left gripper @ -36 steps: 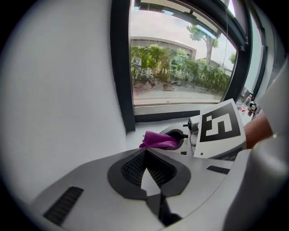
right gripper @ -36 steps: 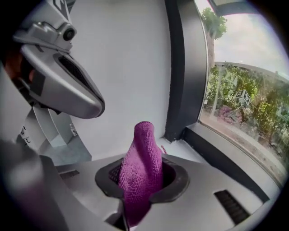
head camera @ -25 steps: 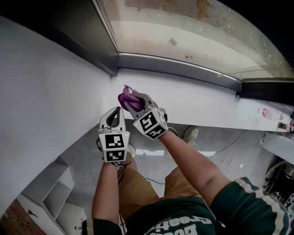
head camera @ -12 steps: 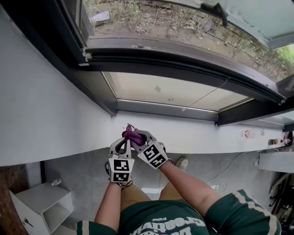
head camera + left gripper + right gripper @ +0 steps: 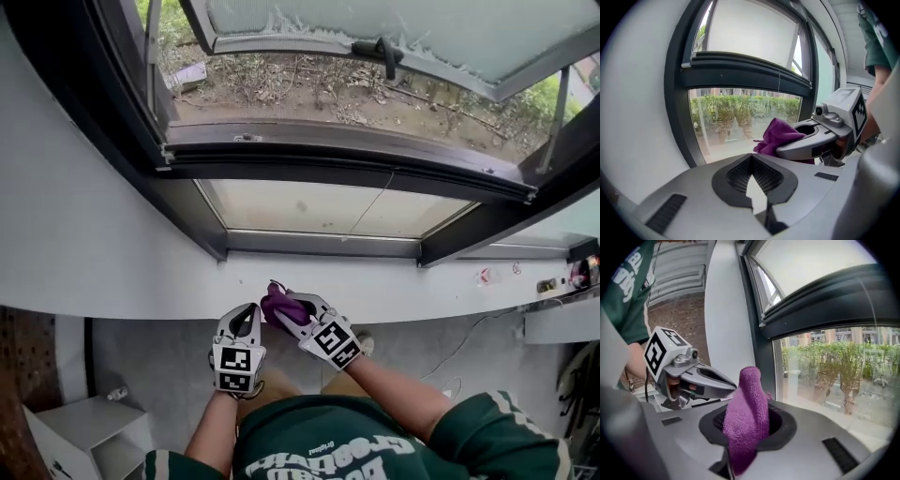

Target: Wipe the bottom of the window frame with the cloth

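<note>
no legible text anywhere, only blurred upside-down white lettering on the green shirt [image 5: 487,441]

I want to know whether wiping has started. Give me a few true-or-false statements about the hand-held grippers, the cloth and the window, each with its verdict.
1. The right hand-held gripper is shut on a purple cloth. True.
2. The left hand-held gripper grips the cloth too. False: its jaws are together with nothing between them.
3. The cloth is pressed on the bottom of the window frame. False: it is held lower, in front of the white wall, apart from the frame.
4. A green hedge shows through the lower glass. True.
</note>
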The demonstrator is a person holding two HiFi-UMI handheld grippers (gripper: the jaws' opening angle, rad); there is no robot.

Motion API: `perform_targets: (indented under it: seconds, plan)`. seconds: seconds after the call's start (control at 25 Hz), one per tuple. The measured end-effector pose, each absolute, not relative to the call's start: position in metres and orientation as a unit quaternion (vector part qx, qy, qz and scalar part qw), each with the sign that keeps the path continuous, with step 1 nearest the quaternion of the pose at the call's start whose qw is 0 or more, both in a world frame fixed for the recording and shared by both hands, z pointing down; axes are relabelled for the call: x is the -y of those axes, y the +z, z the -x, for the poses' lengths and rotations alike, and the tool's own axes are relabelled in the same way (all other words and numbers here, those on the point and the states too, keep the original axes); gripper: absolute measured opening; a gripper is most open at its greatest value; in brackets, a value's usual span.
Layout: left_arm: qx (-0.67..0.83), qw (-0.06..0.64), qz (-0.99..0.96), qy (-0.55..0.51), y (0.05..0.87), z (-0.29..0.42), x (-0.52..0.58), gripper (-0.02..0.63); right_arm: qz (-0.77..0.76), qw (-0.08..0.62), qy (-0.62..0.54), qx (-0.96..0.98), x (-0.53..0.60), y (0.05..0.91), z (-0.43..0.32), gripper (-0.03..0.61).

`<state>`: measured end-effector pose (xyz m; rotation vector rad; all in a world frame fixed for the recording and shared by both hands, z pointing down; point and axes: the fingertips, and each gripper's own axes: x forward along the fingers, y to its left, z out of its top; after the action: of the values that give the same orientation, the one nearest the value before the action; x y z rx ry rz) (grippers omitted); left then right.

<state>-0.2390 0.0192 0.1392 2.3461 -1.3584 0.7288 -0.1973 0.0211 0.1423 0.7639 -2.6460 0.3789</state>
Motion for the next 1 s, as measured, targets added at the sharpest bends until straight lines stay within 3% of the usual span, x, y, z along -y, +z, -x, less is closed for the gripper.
perform_targets:
  seconds: [0.28, 0.56, 1.0]
  plan:
    - [0.446, 0.134, -0.850, 0.245, 0.096, 0.204, -0.026, 0.009, -0.298, 0.167, 0.085, 0.936, -0.036, 0.084, 0.142, 0.089]
    - [0.376, 0.104, -0.888, 0.243, 0.070, 0.146, -0.028, 0.009, -0.391, 0.109, 0.071, 0.911, -0.028, 0.027, 0.074, 0.091]
    - [0.319, 0.064, -0.919, 0.223, 0.035, 0.085, -0.013, 0.009, -0.471, 0.096, 0.070, 0.874, -0.043, 0.005, -0.001, 0.091]
